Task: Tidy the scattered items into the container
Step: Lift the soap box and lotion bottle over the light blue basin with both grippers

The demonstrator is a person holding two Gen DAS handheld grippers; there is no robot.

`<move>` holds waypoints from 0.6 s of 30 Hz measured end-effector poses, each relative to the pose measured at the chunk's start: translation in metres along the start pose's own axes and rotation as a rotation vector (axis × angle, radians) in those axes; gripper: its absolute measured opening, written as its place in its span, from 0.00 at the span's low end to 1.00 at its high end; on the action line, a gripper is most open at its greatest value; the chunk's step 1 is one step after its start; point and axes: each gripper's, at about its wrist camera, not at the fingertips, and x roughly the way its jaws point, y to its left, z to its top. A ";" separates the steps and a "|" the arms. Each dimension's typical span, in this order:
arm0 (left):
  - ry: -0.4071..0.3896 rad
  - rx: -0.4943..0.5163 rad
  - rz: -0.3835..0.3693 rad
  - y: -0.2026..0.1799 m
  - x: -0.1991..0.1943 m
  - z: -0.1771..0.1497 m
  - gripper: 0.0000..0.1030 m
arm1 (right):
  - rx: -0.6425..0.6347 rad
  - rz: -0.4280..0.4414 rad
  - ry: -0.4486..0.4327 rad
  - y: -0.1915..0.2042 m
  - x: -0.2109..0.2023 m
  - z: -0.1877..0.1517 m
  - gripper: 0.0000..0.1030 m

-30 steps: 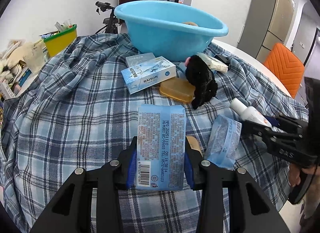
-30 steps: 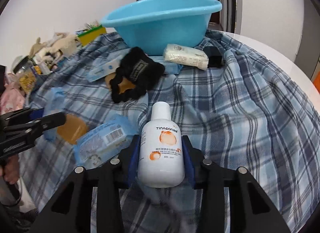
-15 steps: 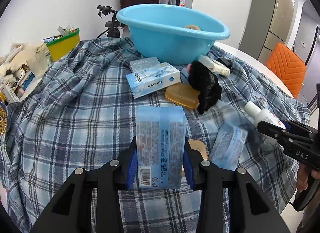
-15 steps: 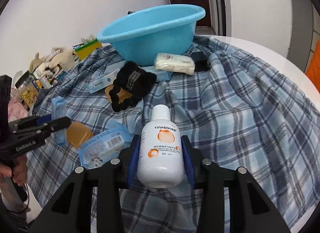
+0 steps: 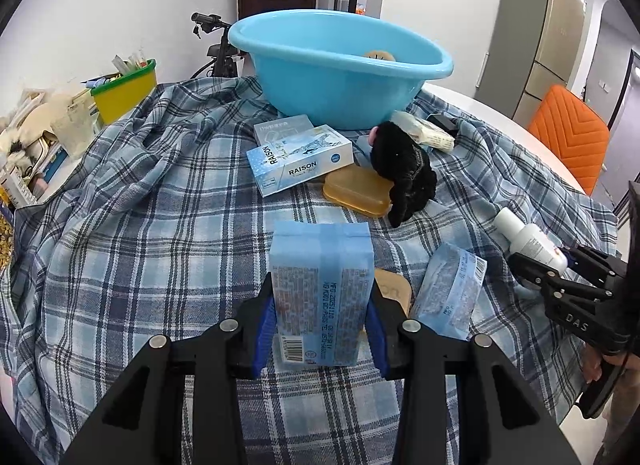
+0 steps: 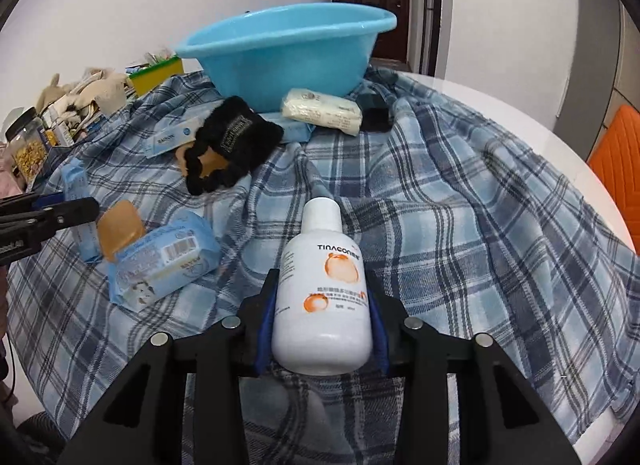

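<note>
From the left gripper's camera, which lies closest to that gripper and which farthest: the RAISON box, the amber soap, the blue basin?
1. Amber soap, just right of centre, nearest.
2. RAISON box, behind it to the left.
3. Blue basin, at the back, farthest.

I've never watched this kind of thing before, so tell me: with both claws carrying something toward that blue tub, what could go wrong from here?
The smooth white plastic bottle is pinched only low on its sides by the right claw, so it might slip. The soft light-blue tissue pack in the left claw could squash or twist loose. Both must clear the tall rim of the blue plastic basin; clipping it might shift it on the loose plaid cloth.
</note>
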 end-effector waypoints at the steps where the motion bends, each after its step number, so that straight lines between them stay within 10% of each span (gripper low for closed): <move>1: 0.001 0.001 0.000 0.000 0.000 0.000 0.40 | 0.002 0.014 0.000 0.000 -0.003 0.001 0.37; 18: 0.021 -0.051 -0.013 0.012 0.026 0.008 0.42 | 0.075 0.051 -0.062 -0.006 -0.028 0.012 0.37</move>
